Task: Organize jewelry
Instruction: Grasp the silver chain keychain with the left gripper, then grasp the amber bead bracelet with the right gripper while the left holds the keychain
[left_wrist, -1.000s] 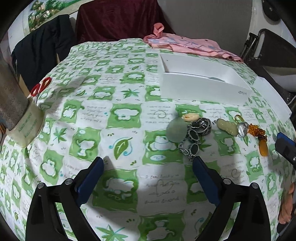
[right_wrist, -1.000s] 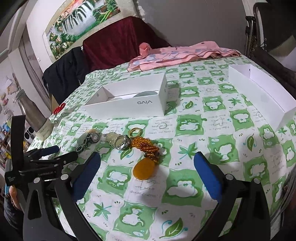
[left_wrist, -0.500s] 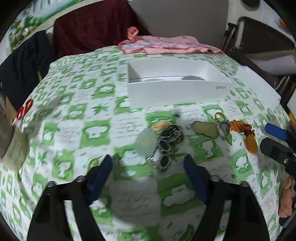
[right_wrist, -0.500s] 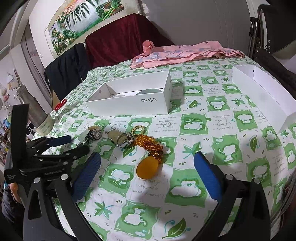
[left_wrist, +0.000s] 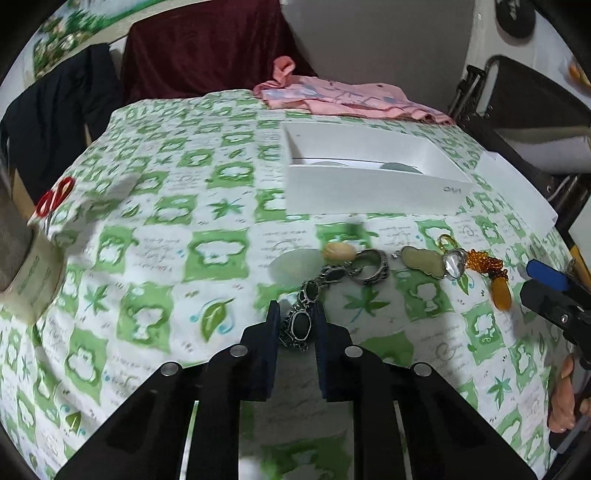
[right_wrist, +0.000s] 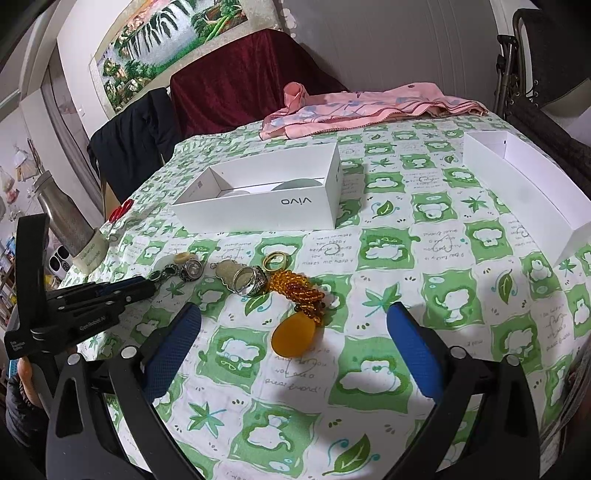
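Jewelry lies in a row on the green checked tablecloth. My left gripper (left_wrist: 295, 314) is shut on the near end of a dark-stone silver bracelet (left_wrist: 308, 302), which still rests on the cloth. Behind it lie a pale green disc (left_wrist: 295, 263), a cream bead (left_wrist: 339, 252) and a silver ring (left_wrist: 369, 266). Further right lie a jade pendant (left_wrist: 423, 259) and an amber bead string with pendant (right_wrist: 295, 332). My right gripper (right_wrist: 293, 332) is open, just above the amber pendant. A white open box (right_wrist: 266, 195) stands behind, with pale discs inside.
A second white box (right_wrist: 528, 188) lies at the right edge. A pink cloth (right_wrist: 362, 107) lies at the back. A steel bottle (right_wrist: 70, 225) and red scissors (right_wrist: 122, 210) are at the left. A gold ring (right_wrist: 277, 260) lies near the beads.
My left gripper moved forward and closed its fingers on the end of the bracelet. My right gripper stayed open and shifted only slightly.
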